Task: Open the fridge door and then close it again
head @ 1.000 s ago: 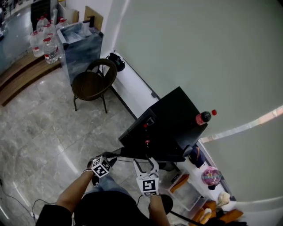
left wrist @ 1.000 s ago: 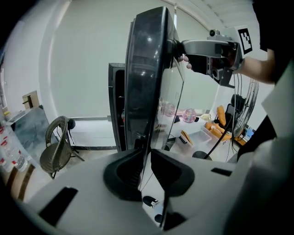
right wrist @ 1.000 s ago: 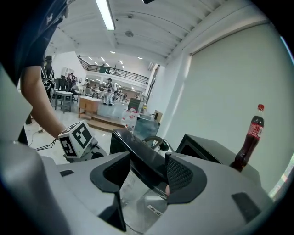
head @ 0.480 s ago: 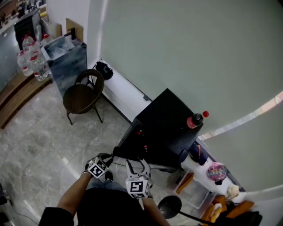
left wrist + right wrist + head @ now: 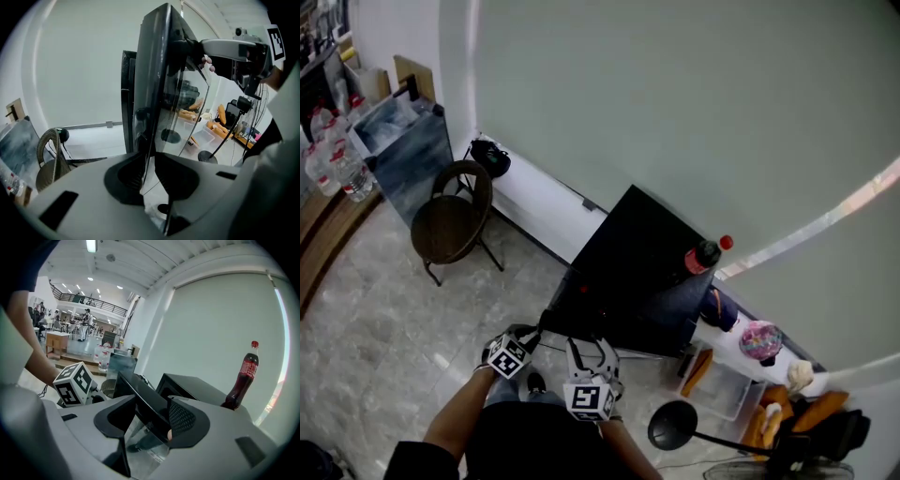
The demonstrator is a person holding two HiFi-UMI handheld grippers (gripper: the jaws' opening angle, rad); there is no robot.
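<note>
Black-framed fridge door (image 5: pixel 154 84) open. Left gripper (image 5: pixel 147 171) clamped on its edge; right gripper (image 5: pixel 152 416), jaws just been closing, grips top edge. Follow hinge arc, no twisting.

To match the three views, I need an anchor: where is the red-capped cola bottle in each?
Head view: cola bottle right of centre, standing on the black fridge.
Left gripper view: not in it.
Right gripper view: bottle at the right, on the fridge top.
Shared landmark: the fridge door, in all three views.
</note>
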